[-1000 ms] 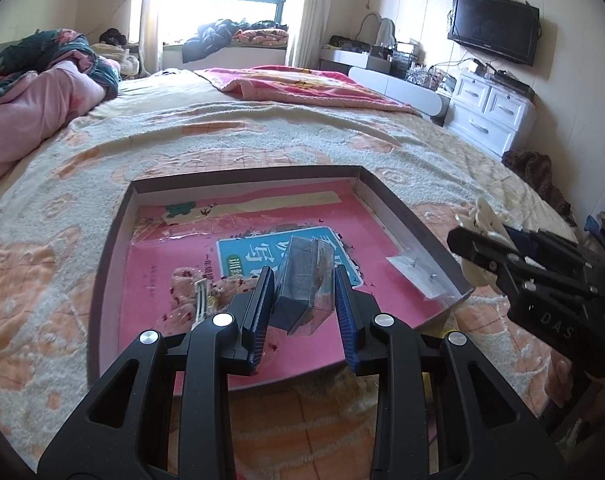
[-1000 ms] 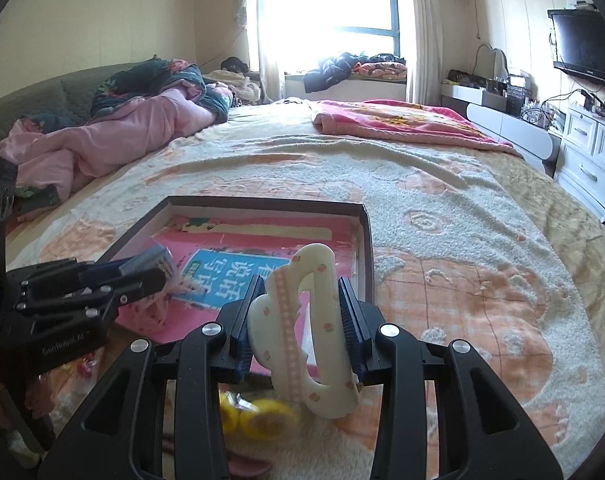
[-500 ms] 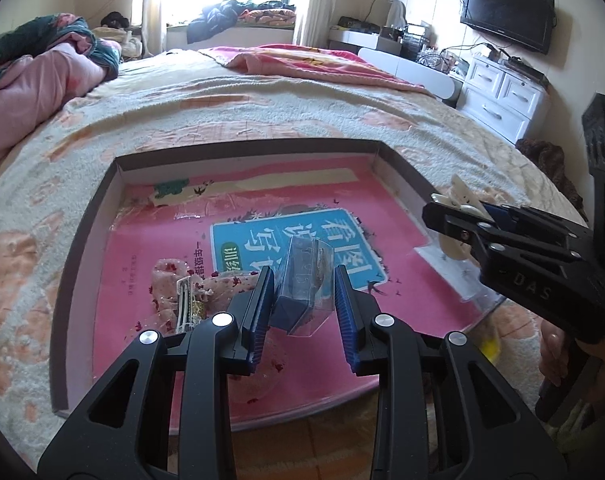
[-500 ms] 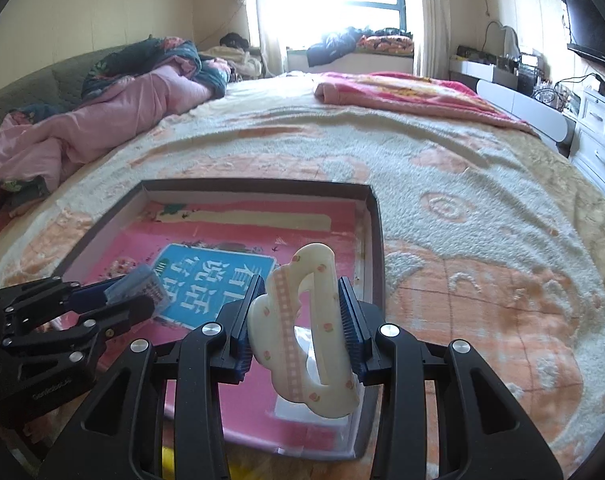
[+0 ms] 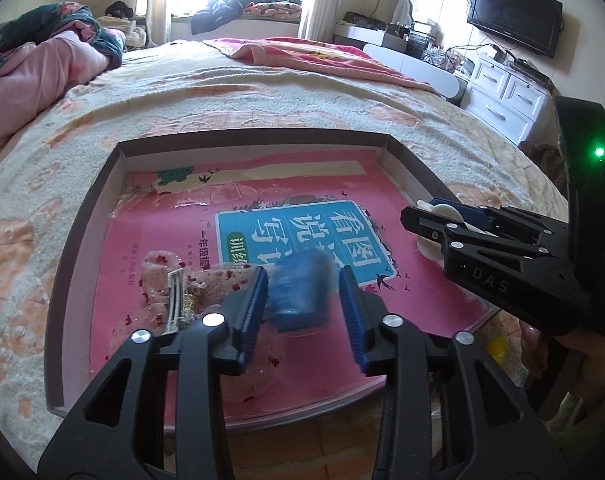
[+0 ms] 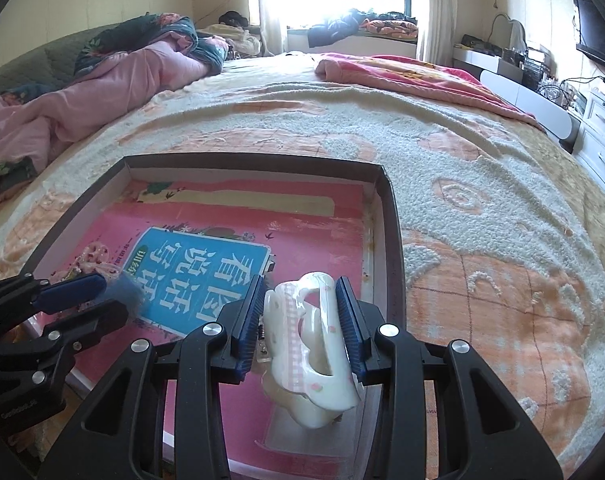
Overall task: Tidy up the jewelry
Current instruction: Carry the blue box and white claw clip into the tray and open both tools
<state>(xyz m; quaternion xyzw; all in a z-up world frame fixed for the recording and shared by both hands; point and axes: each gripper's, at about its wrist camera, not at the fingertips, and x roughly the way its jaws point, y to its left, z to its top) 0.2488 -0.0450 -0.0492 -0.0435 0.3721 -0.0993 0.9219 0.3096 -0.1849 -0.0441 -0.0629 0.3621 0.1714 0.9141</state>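
A shallow dark-rimmed box (image 5: 254, 135) lined with a pink book cover lies on the bed. My left gripper (image 5: 302, 276) hangs over its near middle. Its jaws are opening, and a small clear-blue hair clip (image 5: 300, 296), blurred, sits loose between the pads. Beside it in the box lies a pink speckled hair clip with a metal barrette (image 5: 174, 292). My right gripper (image 6: 299, 282) is over the box's right side (image 6: 390, 240), shut on a cream claw hair clip (image 6: 314, 344). The other wrist view shows each gripper from the side: the right (image 5: 422, 210), the left (image 6: 110, 298).
The box rests on a fuzzy cream and orange blanket (image 6: 482, 208). A pink quilt (image 6: 82, 100) is heaped at the far left. White drawers (image 5: 510, 100) and a TV (image 5: 514, 16) stand at the right wall. Something yellow (image 5: 494, 346) lies beside the box's near right corner.
The left jaws have spread and the blue clip between them has come loose and blurred. The right gripper has come lower and in over the box's right side, still holding the cream clip.
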